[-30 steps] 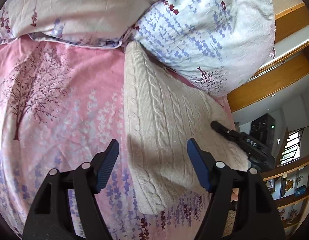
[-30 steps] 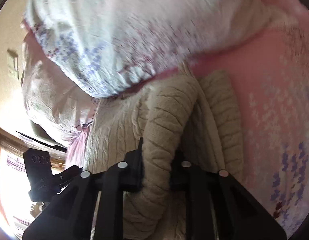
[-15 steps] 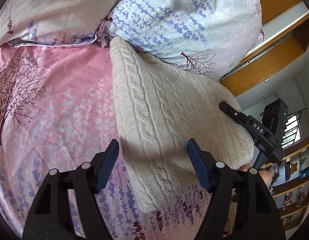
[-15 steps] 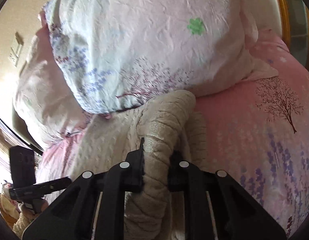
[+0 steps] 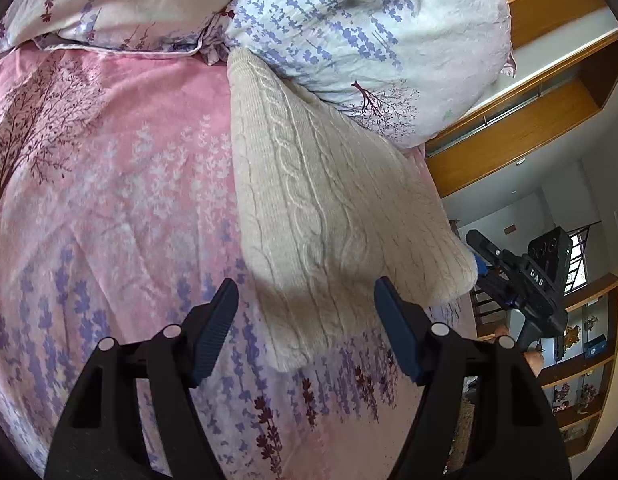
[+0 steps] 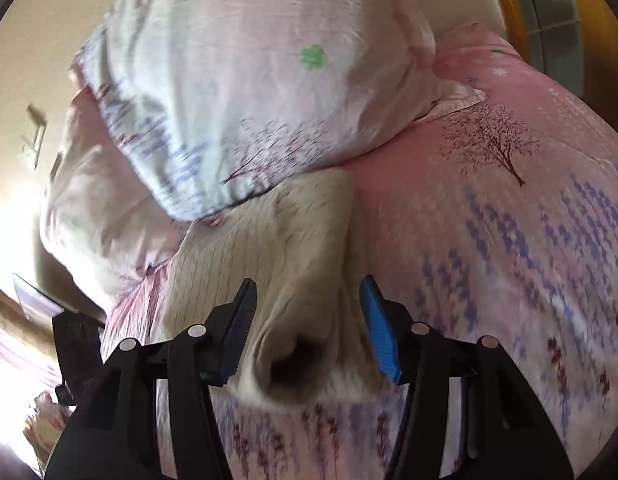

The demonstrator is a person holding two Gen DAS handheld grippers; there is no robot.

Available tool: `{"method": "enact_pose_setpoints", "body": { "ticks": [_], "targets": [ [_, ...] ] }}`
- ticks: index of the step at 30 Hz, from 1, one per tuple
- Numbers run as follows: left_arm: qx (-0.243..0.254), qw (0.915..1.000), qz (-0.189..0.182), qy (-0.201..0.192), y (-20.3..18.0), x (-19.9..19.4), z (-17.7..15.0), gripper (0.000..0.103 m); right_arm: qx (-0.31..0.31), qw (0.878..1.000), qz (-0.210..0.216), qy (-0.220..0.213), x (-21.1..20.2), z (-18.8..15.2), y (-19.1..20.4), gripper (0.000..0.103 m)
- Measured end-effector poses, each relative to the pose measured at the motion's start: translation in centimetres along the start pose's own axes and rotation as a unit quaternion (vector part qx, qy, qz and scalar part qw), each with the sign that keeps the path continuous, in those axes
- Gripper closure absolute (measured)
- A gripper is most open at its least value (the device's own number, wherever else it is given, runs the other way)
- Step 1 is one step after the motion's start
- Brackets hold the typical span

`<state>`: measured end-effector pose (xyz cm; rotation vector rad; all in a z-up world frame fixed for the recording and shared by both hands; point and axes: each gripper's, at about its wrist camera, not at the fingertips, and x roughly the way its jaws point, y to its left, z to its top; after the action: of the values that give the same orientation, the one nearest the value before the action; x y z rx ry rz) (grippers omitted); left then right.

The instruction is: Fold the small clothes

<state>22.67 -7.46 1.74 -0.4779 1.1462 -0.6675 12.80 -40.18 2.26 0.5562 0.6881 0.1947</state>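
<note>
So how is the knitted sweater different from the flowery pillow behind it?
The sweater is plain cream with knitted cable ridges; the pillow is smooth, pale cloth printed with purple flowers. The sweater lies flat and folded on the pink bedspread; the pillow is puffy and sits over the sweater's far edge. Both are soft and rest on the bed.

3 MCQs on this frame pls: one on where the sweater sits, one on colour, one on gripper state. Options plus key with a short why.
1. Where does the far end of the sweater lie?
A. against the pillow
B. on a shelf
C. on the floor

2. What colour is the bedspread under it?
A. green
B. pink with purple flowers
C. plain white

3. How is the right gripper?
A. shut on the sweater
B. out of view
C. open, with the sweater between its fingers

Key: 1 A, its top end is tucked at the pillow's lower edge. 2 B, pink cloth with a purple floral print. 3 C, the blue pads stand wide apart, clear of the knit.
</note>
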Motion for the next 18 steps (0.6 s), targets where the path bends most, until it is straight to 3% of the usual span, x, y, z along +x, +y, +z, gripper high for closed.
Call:
{"method": "enact_pose_setpoints", "body": {
  "ticks": [3, 5, 7, 10, 14, 16, 18],
  "targets": [
    [-0.005, 1.0000, -0.006, 0.005, 0.0, 0.2, -1.0, 0.040, -0.028, 1.000, -0.002, 0.008, -0.1, -1.6, 1.3, 0.049],
    [-0.001, 0.9999, -0.005, 0.010, -0.2, 0.6, -1.4, 0.047, -0.045, 0.999, -0.014, 0.014, -0.2, -2.3, 1.6, 0.057],
    [0.000, 0.9999, 0.007, 0.013, 0.0, 1.0, -1.6, 0.063, -0.051, 0.998, -0.013, 0.027, 1.0, -2.9, 1.7, 0.089],
    [-0.015, 0.9998, 0.004, 0.016, 0.8, 1.5, -1.8, 0.082, -0.062, 0.998, -0.018, 0.017, 1.2, -3.3, 2.1, 0.092],
    [-0.016, 0.9994, -0.028, 0.011, 1.2, 0.2, -1.6, 0.087, -0.065, 0.997, -0.004, -0.047, -2.8, -2.2, 2.7, 0.094],
    [-0.004, 0.9992, -0.040, 0.006, 1.0, -0.5, -1.7, 0.088, -0.065, 0.996, 0.004, -0.056, -3.9, -2.0, 2.7, 0.094],
    [0.013, 0.9992, -0.038, 0.006, 0.7, -0.8, -2.0, 0.088, -0.075, 0.996, -0.017, -0.050, -3.7, -2.6, 2.6, 0.094]
  ]
}}
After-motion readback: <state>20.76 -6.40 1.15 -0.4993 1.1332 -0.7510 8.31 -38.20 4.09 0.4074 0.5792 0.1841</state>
